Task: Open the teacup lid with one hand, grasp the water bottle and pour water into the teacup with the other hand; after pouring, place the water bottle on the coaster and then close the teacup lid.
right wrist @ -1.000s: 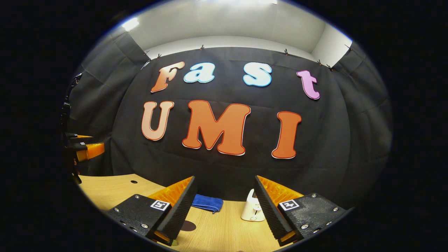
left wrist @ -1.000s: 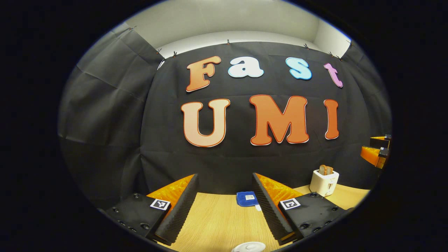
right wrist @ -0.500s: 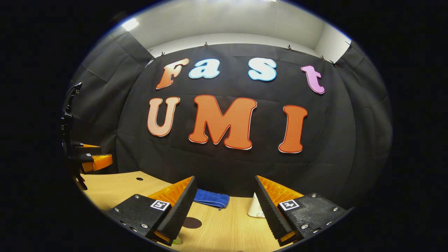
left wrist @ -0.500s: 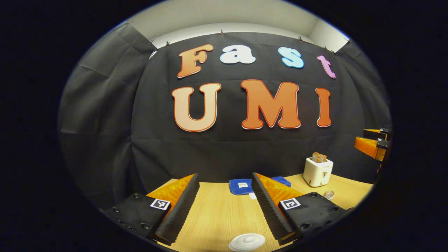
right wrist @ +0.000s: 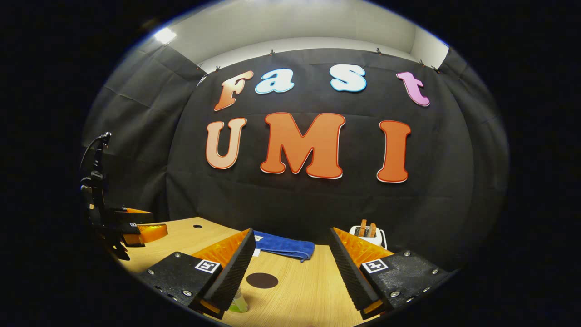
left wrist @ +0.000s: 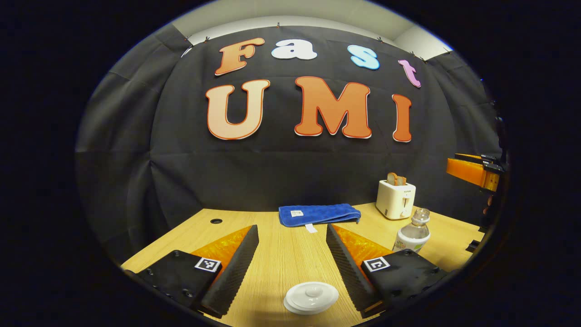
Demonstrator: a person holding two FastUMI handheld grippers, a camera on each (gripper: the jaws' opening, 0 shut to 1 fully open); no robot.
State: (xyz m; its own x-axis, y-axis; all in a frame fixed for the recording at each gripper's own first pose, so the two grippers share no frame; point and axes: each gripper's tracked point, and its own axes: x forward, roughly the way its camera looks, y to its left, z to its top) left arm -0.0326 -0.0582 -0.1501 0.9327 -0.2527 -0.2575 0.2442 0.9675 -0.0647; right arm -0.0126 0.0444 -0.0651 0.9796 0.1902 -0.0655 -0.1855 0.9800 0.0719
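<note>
Left claw (left wrist: 292,245) released, jaws wide apart, nothing between them, held above the wooden counter (left wrist: 290,254). White lid (left wrist: 311,296) at 6 o'clock in the left gripper view, seated low between the fingers, cup beneath it hidden. Bottle (left wrist: 413,233) upright at 4 o'clock, partly behind the claw's right finger. Toaster (left wrist: 396,199) with bread just beyond it at 3 o'clock; blue towel (left wrist: 317,213) at centre against the wall.

Right claw (right wrist: 290,252) likewise released and holding nothing. Dark round coaster (right wrist: 262,280) bare on the counter at 6 o'clock in the right gripper view, between the fingers. Something greenish (right wrist: 238,303) poking out beside the claw's left finger, too hidden to identify. Left claw also seen at 9 o'clock there.
</note>
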